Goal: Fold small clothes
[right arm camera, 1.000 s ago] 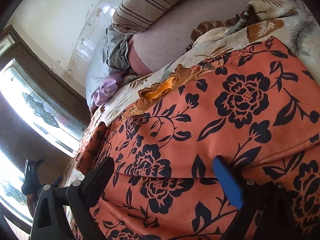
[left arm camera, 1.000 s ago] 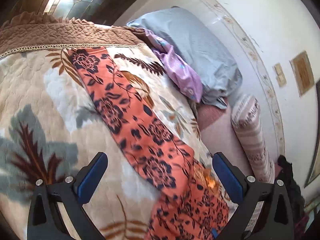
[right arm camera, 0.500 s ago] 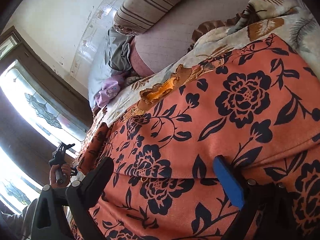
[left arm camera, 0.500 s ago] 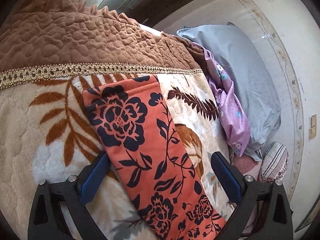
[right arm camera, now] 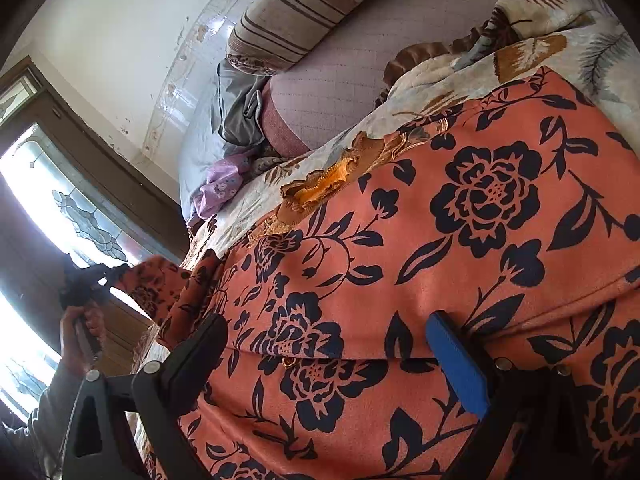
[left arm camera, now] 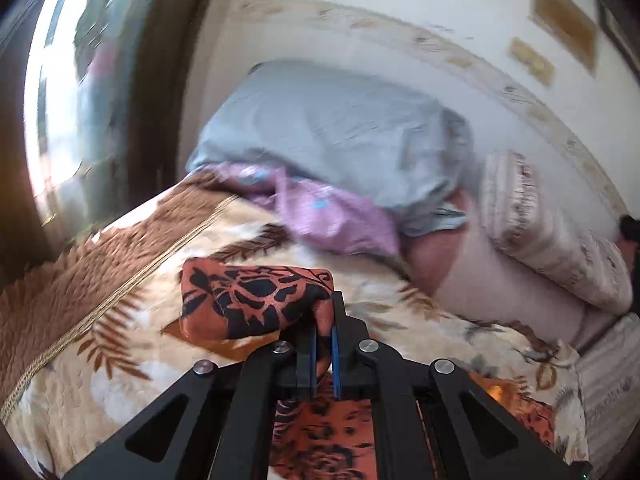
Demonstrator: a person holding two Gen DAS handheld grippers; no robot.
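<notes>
Left tongs [left arm camera: 324, 344] are clamped tight on the end of the orange floral garment [left arm camera: 256, 300], and that end hangs lifted and bunched above the leaf-print blanket [left arm camera: 120, 360] on the bed! The view is blurred. Right tongs [right arm camera: 328, 356] stand wide apart over the garment's broad part [right arm camera: 460, 240], which lies spread flat on the blanket; whether the fingers touch the cloth, I cannot tell. In the right view, the left hand [right arm camera: 82, 330] shows near the bed's window-side edge. Toward the head of the bed sit a grey pillow [left arm camera: 340, 132], a purple cloth [left arm camera: 332, 216] and a striped bolster [left arm camera: 548, 232].
</notes>
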